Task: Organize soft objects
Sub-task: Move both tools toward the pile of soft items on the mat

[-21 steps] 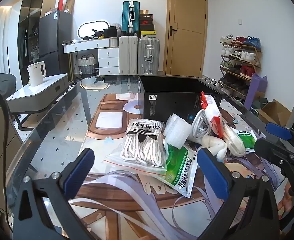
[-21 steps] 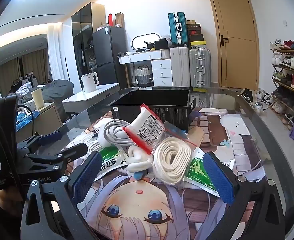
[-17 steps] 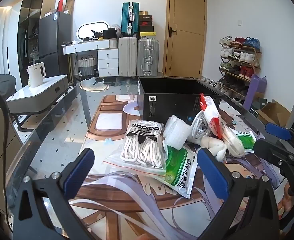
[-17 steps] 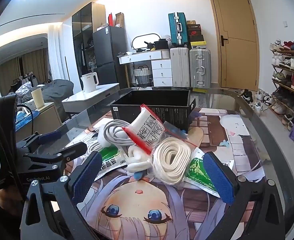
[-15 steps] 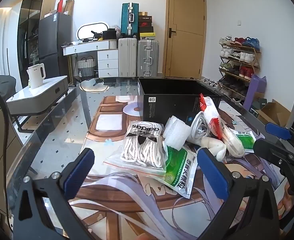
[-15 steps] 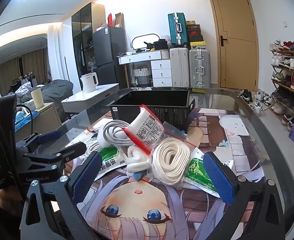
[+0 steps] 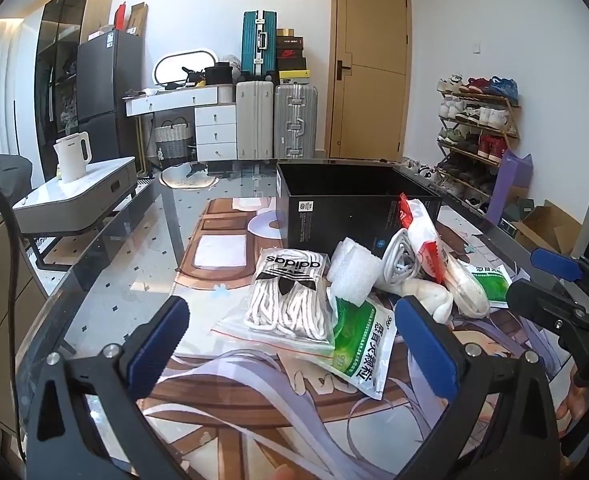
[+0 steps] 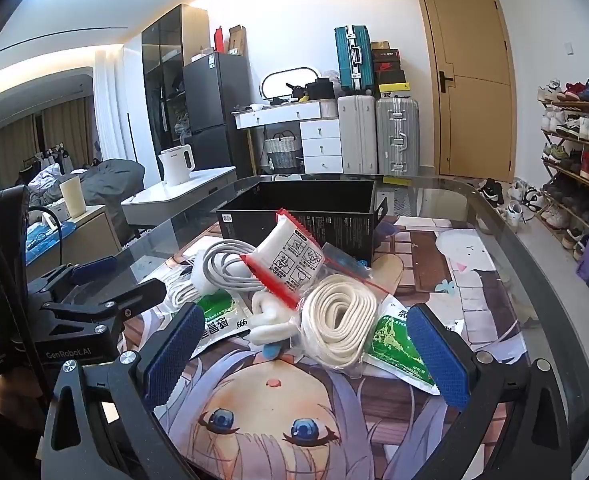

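adidas bag [image 7: 290,294] left view, white strap [image 8: 340,322] right

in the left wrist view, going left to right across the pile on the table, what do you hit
bag of white adidas laces → bubble wrap roll → coiled white cable → red-edged white packet → green sachet

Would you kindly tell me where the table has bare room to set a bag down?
Free: the glass left of the adidas bag, and the mat right of the black box. Crowded: the pile before the box, around the coiled strap.
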